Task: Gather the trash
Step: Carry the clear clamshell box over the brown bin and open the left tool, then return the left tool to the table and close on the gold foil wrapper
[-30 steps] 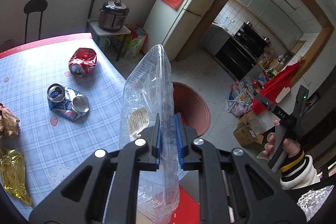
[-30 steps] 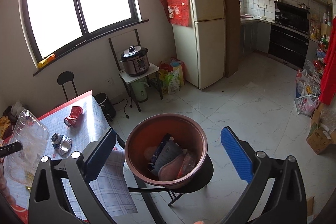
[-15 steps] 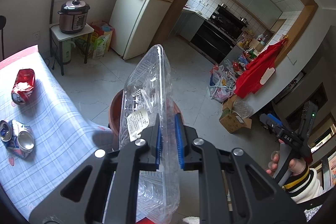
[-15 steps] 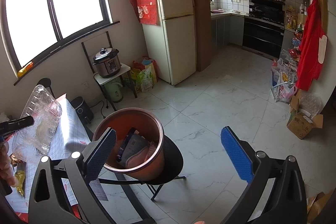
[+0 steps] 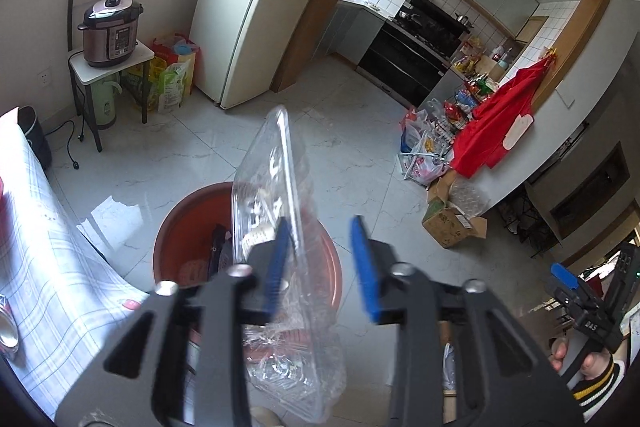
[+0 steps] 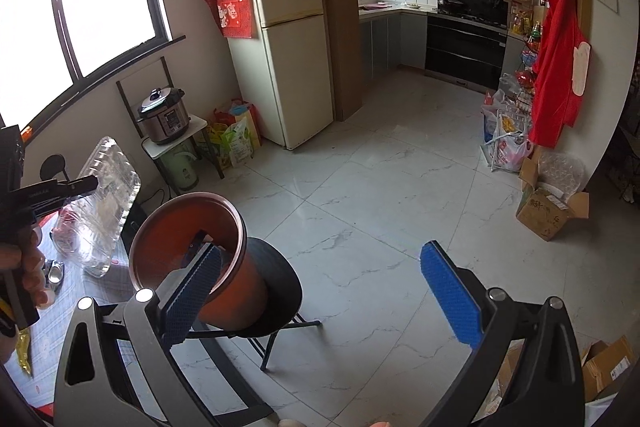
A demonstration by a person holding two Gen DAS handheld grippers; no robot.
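A clear plastic clamshell container (image 5: 276, 179) stands upright between the jaws of my left gripper (image 5: 320, 265), right over the red-brown trash bin (image 5: 172, 227). The jaws are opening: the container leans on the left pad, and the right pad is well clear of it. Several wrappers lie inside the bin. In the right wrist view the left gripper (image 6: 52, 191) holds the container (image 6: 104, 203) just above and left of the bin (image 6: 188, 239). My right gripper (image 6: 320, 291) is open and empty, beside the bin over the floor. It also shows at the lower right of the left wrist view (image 5: 580, 299).
The bin sits on a black stool (image 6: 280, 287) beside the checked-cloth table (image 5: 48, 267), where a crushed can (image 5: 6, 323) and a gold wrapper (image 6: 22, 351) lie. A fridge (image 6: 288, 47), a pressure cooker on a stand (image 5: 110, 31) and cardboard boxes (image 6: 548, 215) ring the tiled floor.
The left gripper swung with the container from over the table to above the bin, and its jaws have parted from the container. The right gripper drifted, so the bin now sits farther left in its view.
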